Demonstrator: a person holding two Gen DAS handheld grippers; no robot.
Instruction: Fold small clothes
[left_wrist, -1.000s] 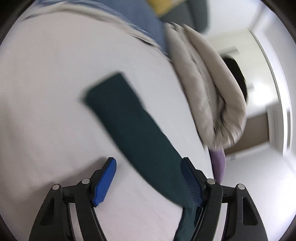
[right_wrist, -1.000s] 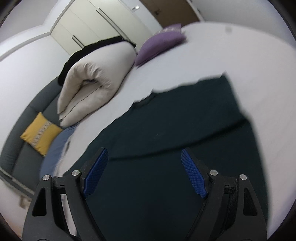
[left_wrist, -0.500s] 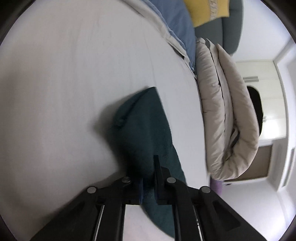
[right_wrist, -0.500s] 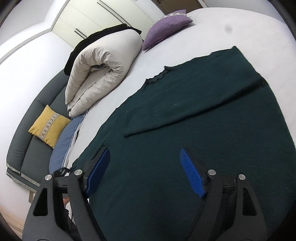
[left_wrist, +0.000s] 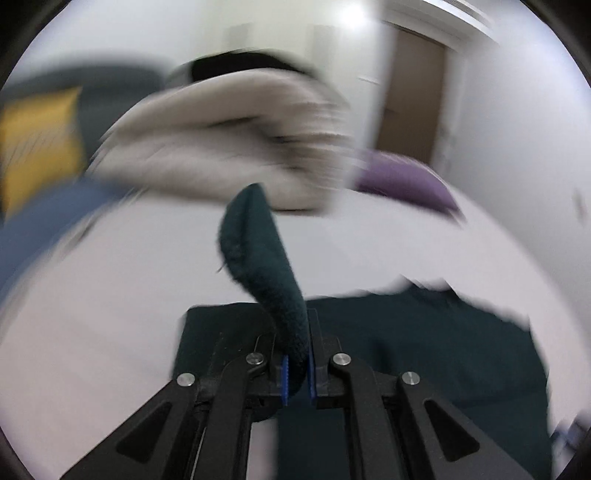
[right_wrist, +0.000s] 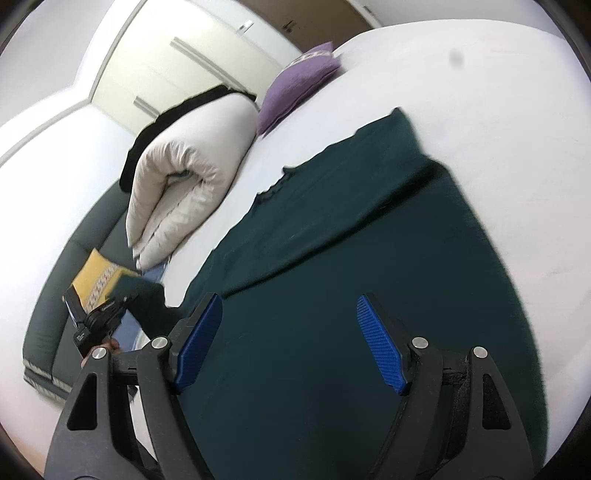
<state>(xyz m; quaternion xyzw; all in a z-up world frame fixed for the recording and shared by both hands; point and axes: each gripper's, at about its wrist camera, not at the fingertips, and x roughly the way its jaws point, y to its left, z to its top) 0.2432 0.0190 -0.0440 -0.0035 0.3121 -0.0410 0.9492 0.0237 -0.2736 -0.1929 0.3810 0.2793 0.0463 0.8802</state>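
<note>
One dark green sweater (right_wrist: 369, 295) lies spread flat on my white bed sheet (right_wrist: 480, 74), its knit soft and fuzzy, with one sleeve folded across the body as a long diagonal band. My left gripper (left_wrist: 297, 354) is clamped on the other sleeve (left_wrist: 258, 251), whose cuff end stands up above the pads in a rounded, felted curl, lifted off the sheet. My right gripper (right_wrist: 291, 343) hovers over the near part of the body, its two ribbed blue pads (right_wrist: 380, 347) apart with only flat cloth beneath them, touching nothing, and the jaws are slowly closing. Far to the left sits one rolled beige duvet (right_wrist: 184, 184), puffy and quilted. Beyond it I count one purple cushion (right_wrist: 299, 85) and one yellow cushion (right_wrist: 96, 277) on a grey sofa (right_wrist: 55, 302).
</note>
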